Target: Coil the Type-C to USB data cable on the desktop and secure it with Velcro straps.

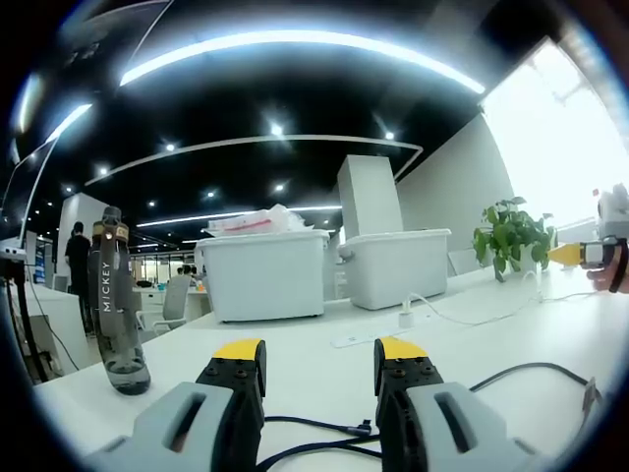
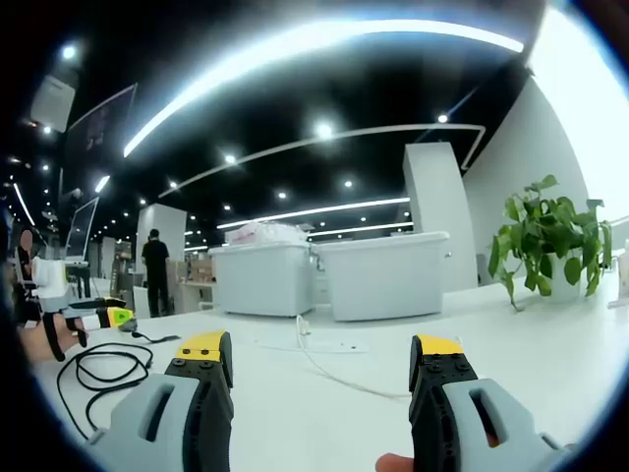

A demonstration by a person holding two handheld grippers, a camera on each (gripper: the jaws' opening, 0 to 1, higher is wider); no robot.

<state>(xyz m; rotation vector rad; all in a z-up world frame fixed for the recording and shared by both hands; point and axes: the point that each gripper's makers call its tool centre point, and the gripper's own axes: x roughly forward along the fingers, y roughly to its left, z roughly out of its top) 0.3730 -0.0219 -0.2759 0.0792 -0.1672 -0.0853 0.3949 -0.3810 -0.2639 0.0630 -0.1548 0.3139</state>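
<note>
Both hand-held grippers [image 1: 319, 359] [image 2: 324, 359] gape above black cable [image 2: 93, 369].

We look from low over the desk [image 1: 324, 374] in both views, each camera riding just behind its own jaws at the bottom of the frame and facing level across the office. In the left gripper view the bins [image 1: 265, 273] sit mid-frame and the plant [image 1: 511, 236] at right. The right gripper view faces the same bins [image 2: 263, 278] and plant [image 2: 550, 241]. Each view catches the other gripper at its edge.
</note>
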